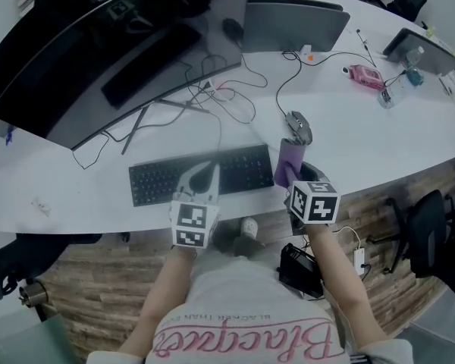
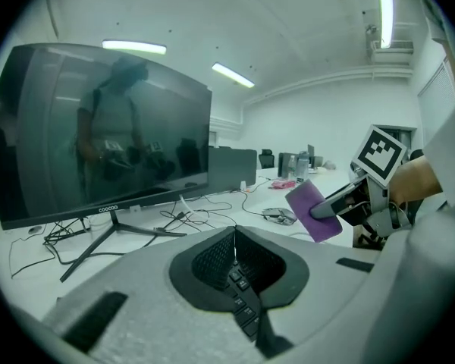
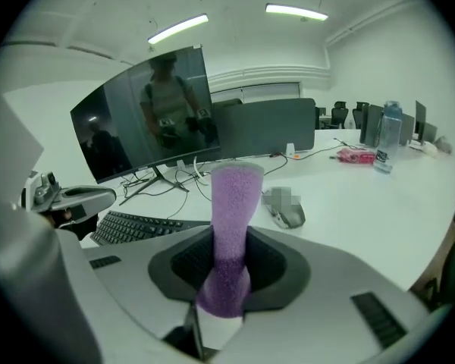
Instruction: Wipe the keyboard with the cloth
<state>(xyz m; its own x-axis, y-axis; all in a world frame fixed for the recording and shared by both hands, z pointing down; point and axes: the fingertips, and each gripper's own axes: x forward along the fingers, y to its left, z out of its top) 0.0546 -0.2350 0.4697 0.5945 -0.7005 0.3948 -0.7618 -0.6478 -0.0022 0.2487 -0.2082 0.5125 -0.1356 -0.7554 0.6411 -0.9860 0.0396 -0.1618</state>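
The right gripper (image 3: pixel 226 279) is clamped on the near end of the purple cloth (image 3: pixel 235 203). The cloth's long axis runs straight out along the jaws, its free end pointing far, toward the mouse (image 1: pixel 299 126). It sits at the right end of the keyboard (image 1: pixel 246 169); whether they touch is unclear. The left gripper (image 2: pixel 235 252), jaws together on nothing, hangs over the keyboard's middle and hides the keys there.

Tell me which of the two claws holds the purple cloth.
The right claw: it is shut on the purple cloth. The left claw is shut on nothing, above the keyboard.
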